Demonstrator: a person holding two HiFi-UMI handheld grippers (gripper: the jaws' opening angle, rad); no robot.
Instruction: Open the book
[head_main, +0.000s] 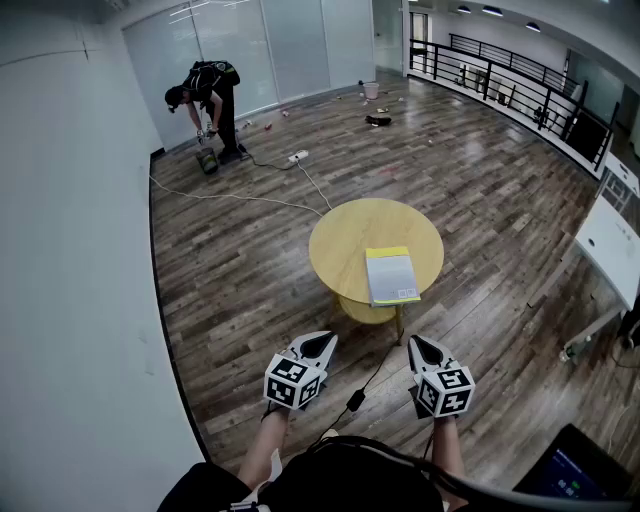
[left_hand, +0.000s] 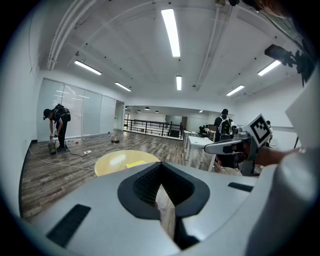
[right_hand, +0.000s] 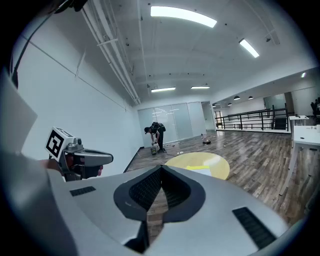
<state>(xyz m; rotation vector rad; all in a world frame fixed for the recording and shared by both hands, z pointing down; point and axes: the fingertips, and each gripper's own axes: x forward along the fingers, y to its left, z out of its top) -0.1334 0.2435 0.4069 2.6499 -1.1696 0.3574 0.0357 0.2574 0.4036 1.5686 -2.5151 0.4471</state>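
1 shut book (head_main: 392, 276) on rnd table (head_main: 340, 240)

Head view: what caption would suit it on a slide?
The left gripper and right gripper hover short of a round table where the closed book lies; a person bends over beyond.

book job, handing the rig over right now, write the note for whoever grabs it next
Left gripper: jaws shut, nothing in them, held in the air short of the table.
Right gripper: jaws shut, nothing in them, beside the left one, also short of the table.
Book: closed, lying flat on the round wooden table, on the side nearer the grippers.
Done: nothing; neither gripper is at the book.
Left: move in to the table, then probably steady the book with one gripper and lift the cover with the other.
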